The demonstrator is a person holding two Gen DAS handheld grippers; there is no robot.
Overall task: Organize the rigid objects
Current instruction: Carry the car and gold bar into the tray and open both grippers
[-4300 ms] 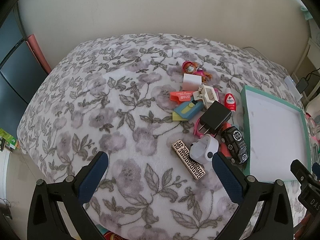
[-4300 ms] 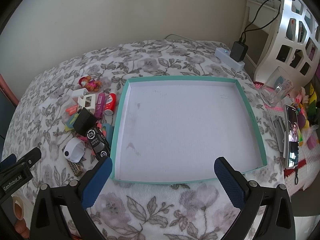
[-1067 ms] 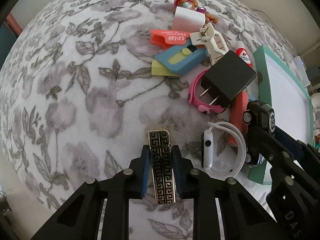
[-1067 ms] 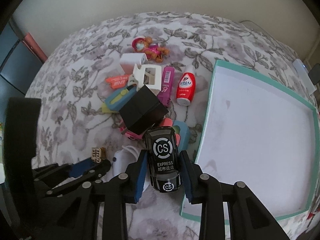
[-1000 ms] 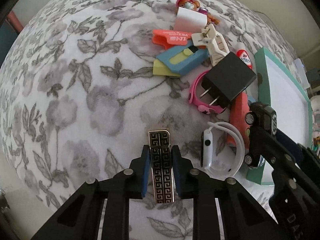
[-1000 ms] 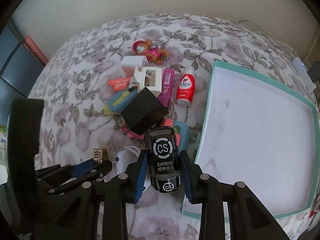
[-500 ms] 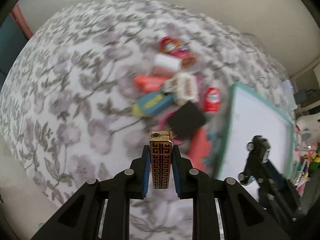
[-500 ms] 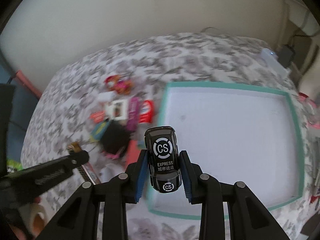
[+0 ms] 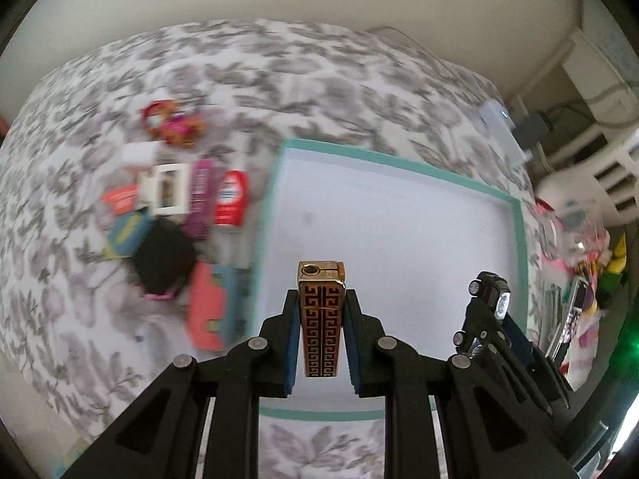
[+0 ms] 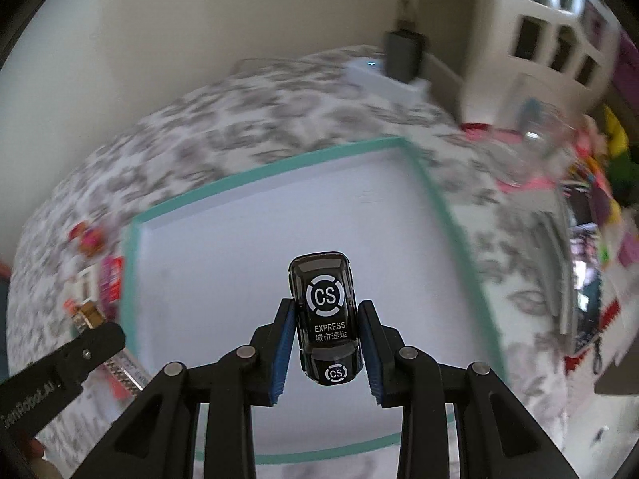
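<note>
Gold-patterned lighter (image 9: 322, 319) sits clamped in your left gripper (image 9: 322, 325), held in the air above the near-left part of the teal-rimmed tray (image 9: 519, 239); the remaining clutter (image 9: 179, 207) lies on the floral bedspread (image 9: 80, 339) beyond the tray's left edge.

From the right wrist, your right gripper (image 10: 325, 331) pinches the black toy car (image 10: 324, 315) over the tray's middle.
</note>
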